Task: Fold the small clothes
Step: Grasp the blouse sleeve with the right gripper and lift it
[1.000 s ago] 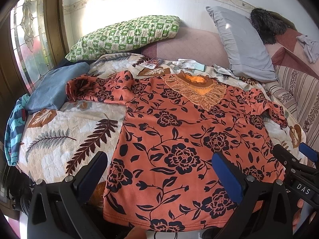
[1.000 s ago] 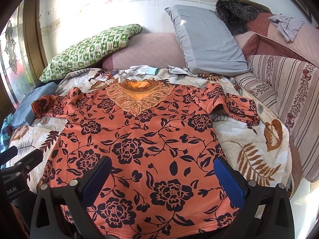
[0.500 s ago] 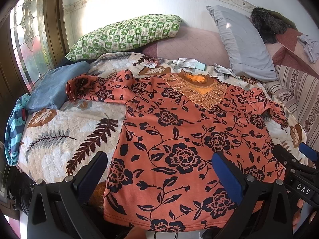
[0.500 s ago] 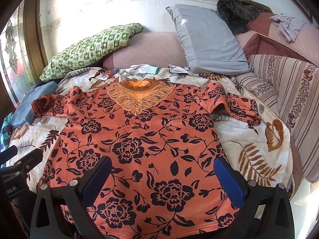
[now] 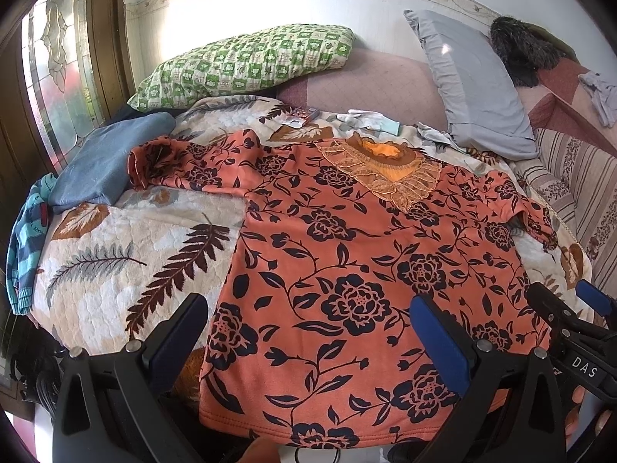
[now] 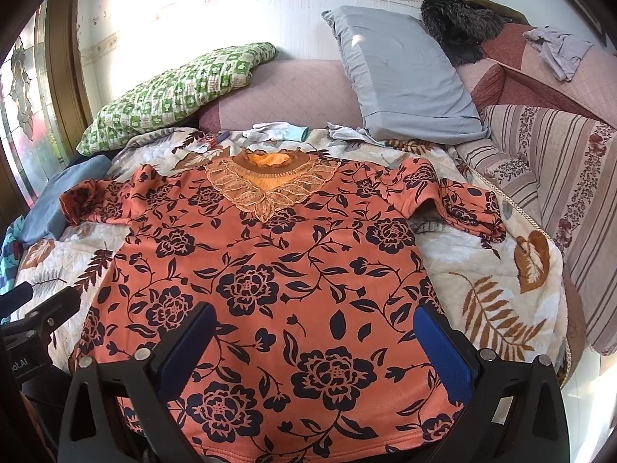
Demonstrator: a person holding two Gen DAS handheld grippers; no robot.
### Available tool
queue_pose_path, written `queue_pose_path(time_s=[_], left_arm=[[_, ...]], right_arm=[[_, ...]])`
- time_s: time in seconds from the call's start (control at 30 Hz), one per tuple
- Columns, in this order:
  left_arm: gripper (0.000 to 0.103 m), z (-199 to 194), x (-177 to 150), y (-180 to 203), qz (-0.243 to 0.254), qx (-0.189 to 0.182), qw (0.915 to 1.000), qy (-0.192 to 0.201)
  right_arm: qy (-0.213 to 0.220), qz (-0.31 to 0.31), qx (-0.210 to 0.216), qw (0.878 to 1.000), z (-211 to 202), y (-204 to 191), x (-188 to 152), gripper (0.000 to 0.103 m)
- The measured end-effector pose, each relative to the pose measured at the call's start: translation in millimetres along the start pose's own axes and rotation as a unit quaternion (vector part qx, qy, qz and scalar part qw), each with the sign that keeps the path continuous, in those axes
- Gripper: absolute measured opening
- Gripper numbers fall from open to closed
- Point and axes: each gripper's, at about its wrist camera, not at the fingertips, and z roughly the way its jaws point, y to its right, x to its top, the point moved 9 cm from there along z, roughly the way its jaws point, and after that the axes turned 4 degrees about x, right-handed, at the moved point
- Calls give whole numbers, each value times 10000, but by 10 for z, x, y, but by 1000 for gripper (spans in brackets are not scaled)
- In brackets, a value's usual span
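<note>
Bedroom setting: a leaf-print quilt (image 5: pixel 127 247) is spread over the bed, and an orange floral top (image 5: pixel 347 270) is laid flat on it, front up, lace collar (image 6: pixel 270 185) toward the headboard and hem at the near edge. Both short sleeves are stretched out sideways, the one on the striped-sofa side a bit crumpled.

Beyond the top, against the wall, a green checked pillow (image 5: pixel 246 65) and a grey pillow (image 6: pixel 401 77) are propped up. A folded blue garment (image 5: pixel 104 158) is parked just beside the top's window-side sleeve, with a teal striped piece (image 5: pixel 27 239) hanging off the bed edge past it. White gloves (image 6: pixel 277 131) are left just past the collar.

The left gripper (image 5: pixel 308 332) is held over the top's hem with its blue-padded fingers spread wide, nothing pinched. The right gripper (image 6: pixel 312 343) is held the same way over the hem, fingers wide, cloth seen between them but not gripped.

Writing-wise: "DAS" can be read on the right gripper's body in the left view, and "ot.AI" is partly seen on the left gripper's body in the right view, the rest cut off.
</note>
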Motion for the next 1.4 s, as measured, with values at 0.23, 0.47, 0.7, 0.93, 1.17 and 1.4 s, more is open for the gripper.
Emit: queue_pose_path(time_s=[0.23, 0.47, 0.7, 0.93, 1.17, 1.4], left_arm=[[103, 309, -205, -648, -879, 63, 9944, -591], [103, 754, -736, -1049, -1226, 207, 9801, -1549], [100, 933, -1058, -911, -1228, -86, 9675, -2207], [6, 883, -1135, -935, -1135, -25, 9664, -2308], [5, 260, -832, -942, -1134, -89, 9806, -1596], [12, 605, -1164, -1256, -1606, 355, 9522, -2574]], right_arm=[[-372, 529, 166, 9978, 132, 708, -31, 103], [-1834, 1505, 206, 9712, 663, 1826, -619, 103], [-2330, 1717, 843, 9535, 838, 1757, -1090, 79], [-2502, 1701, 1290, 9444, 754, 1640, -1279, 7], [-2014, 1253, 1267, 9632, 164, 1567, -940, 5], [-2445, 1797, 942, 9482, 457, 1755, -1131, 11]])
